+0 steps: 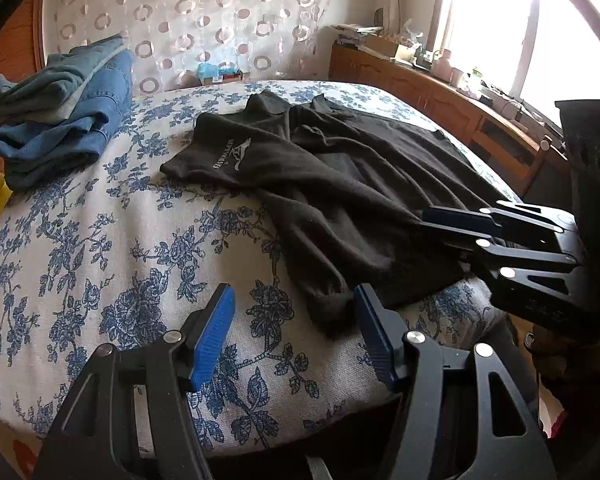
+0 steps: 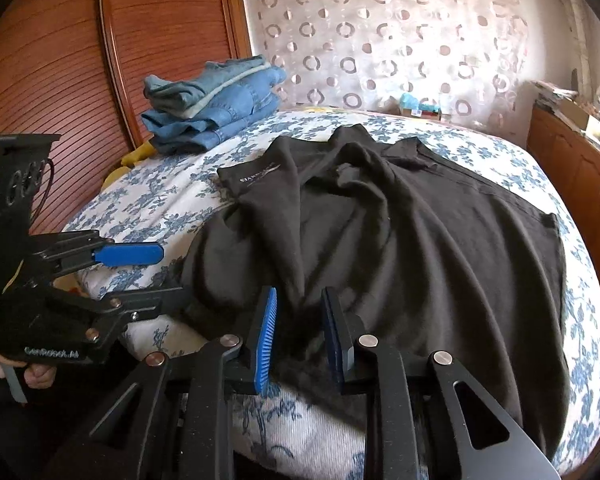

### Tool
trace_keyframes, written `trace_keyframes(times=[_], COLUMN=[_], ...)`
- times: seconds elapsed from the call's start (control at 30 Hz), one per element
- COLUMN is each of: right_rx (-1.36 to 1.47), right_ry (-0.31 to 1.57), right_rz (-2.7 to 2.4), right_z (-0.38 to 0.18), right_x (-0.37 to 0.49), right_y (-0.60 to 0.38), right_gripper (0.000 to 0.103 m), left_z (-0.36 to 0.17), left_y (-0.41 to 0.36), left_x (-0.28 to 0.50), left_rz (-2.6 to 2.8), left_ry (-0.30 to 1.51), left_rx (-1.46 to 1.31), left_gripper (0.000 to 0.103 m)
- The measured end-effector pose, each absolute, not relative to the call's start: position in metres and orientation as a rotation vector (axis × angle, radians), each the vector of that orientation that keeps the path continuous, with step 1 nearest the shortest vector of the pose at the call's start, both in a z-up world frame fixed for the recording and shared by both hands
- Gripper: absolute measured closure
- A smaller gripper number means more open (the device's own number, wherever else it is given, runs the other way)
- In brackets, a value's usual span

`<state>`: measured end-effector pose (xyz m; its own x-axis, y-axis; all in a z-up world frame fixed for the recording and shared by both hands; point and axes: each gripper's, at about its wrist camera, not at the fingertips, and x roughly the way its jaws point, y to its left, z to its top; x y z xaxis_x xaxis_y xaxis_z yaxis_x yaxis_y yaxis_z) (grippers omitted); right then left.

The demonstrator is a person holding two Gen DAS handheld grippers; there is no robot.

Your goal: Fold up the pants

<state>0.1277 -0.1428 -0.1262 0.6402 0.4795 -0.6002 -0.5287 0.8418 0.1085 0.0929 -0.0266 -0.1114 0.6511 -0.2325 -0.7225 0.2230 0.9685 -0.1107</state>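
Black pants point(image 1: 340, 184) point(image 2: 420, 240) with a white logo lie rumpled across the floral bedsheet point(image 1: 100, 260) point(image 2: 580, 320). My left gripper point(image 1: 296, 320) point(image 2: 152, 276) stands open at the near edge of the bed. One dark cuff point(image 1: 332, 312) lies just inside its right finger, untouched by the pads. My right gripper point(image 2: 300, 320) point(image 1: 460, 232) is at the pants' near edge to the right. Its blue pads point(image 2: 266, 340) stand close together with a fold of black cloth pinched between them.
A stack of folded blue jeans point(image 1: 60, 120) point(image 2: 212, 108) sits at the far left of the bed beside a wooden wardrobe point(image 2: 40, 60). A low wooden cabinet point(image 1: 420, 84) with clutter runs under the bright window on the right. A patterned curtain hangs behind the bed.
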Motion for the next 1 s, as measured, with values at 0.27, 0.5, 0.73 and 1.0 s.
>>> trace_keyframes(times=[0.27, 0.5, 0.73, 1.0], right_rx=[-0.132, -0.095, -0.082, -0.074], right_ry=[0.653, 0.579, 0.498, 0.448], right_rz=[0.589, 0.568, 0.530, 0.473], right_z=[-0.126, -0.110, -0.088, -0.073], right_x=[0.132, 0.124, 0.103, 0.077], right_y=[-0.131, -0.144, -0.169, -0.197], right_gripper=[0.100, 0.101, 0.101, 0.101], left_z=[-0.112, -0.104, -0.090, -0.077], left_y=[-0.026, -0.022, -0.023, -0.036], left_x=[0.093, 0.090, 0.087, 0.091], left_rz=[-0.254, -0.242, -0.245, -0.267], left_ry=[0.806, 0.779, 0.751, 0.734], left_rx=[-0.022, -0.044, -0.043, -0.026], left_gripper=[0.040, 0.040, 0.040, 0.040])
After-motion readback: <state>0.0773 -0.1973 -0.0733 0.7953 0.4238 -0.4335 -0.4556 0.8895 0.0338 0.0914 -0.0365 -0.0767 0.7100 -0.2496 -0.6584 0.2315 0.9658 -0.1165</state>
